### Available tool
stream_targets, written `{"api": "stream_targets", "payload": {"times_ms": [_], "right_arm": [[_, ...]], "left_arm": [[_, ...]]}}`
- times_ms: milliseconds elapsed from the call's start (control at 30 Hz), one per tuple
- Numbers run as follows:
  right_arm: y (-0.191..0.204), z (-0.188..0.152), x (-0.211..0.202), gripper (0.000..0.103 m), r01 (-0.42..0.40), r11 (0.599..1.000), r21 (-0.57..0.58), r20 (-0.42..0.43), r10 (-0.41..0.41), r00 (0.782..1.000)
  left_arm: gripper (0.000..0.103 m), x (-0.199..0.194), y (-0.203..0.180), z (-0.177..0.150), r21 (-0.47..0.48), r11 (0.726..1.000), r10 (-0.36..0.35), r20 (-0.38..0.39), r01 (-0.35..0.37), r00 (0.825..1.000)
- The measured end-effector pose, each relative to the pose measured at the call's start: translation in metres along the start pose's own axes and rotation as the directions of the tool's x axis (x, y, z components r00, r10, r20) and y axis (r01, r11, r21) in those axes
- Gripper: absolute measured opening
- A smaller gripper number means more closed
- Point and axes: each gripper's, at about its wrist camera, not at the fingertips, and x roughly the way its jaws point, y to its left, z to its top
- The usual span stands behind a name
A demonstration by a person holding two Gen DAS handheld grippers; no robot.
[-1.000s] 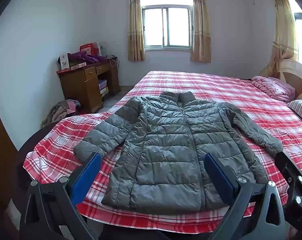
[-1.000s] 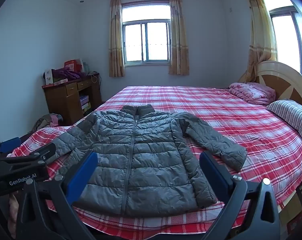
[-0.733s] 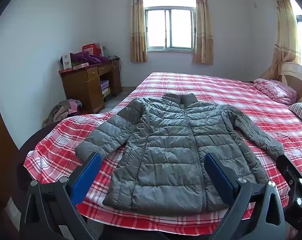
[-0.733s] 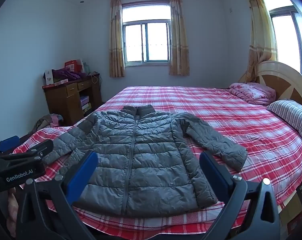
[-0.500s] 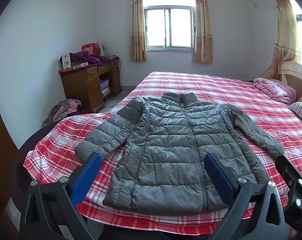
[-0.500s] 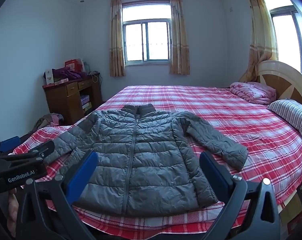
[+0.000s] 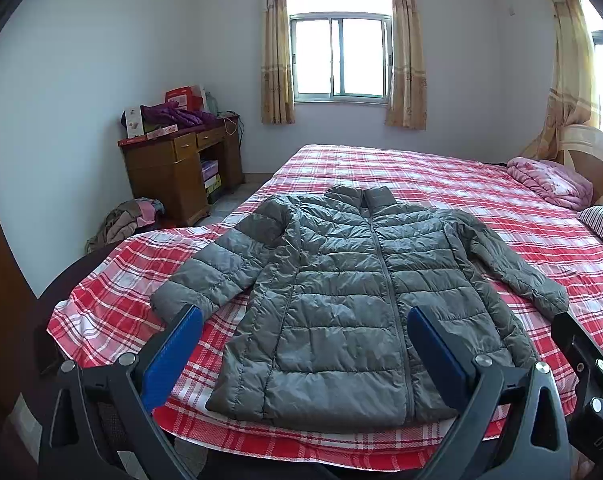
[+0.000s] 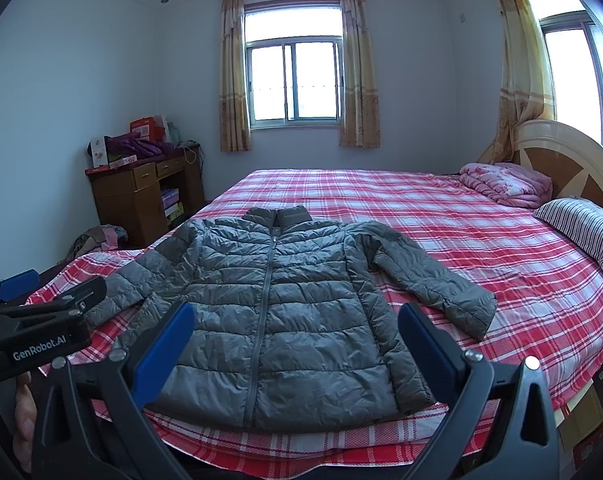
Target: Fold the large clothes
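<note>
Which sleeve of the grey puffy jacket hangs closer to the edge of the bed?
The grey quilted jacket's sleeve on the desk side; its cuff nears the bed's corner, the other sleeve lies further in.

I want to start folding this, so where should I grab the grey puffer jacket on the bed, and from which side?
Probably take the grey puffer jacket by its sleeve cuffs. It lies flat, zipped, front up on the plaid bed, hem toward you, sleeves splayed outward. The left gripper could come in from the left for the left cuff, the right gripper from the right for the right cuff, pinching across the thin edge.
</note>
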Motion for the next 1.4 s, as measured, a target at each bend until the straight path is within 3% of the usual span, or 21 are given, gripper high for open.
{"api": "stream_targets", "payload": {"times_ms": [1400], "right_arm": [[0.0021,-0.0050,0.0056,0.103,-0.008,1.000,0.005,-0.016,0.008,1.000]], "left_arm": [[0.102,0.0029,0.0029,-0.0019,-0.004,1.000,0.004,-0.008,-0.004,1.000]]}}
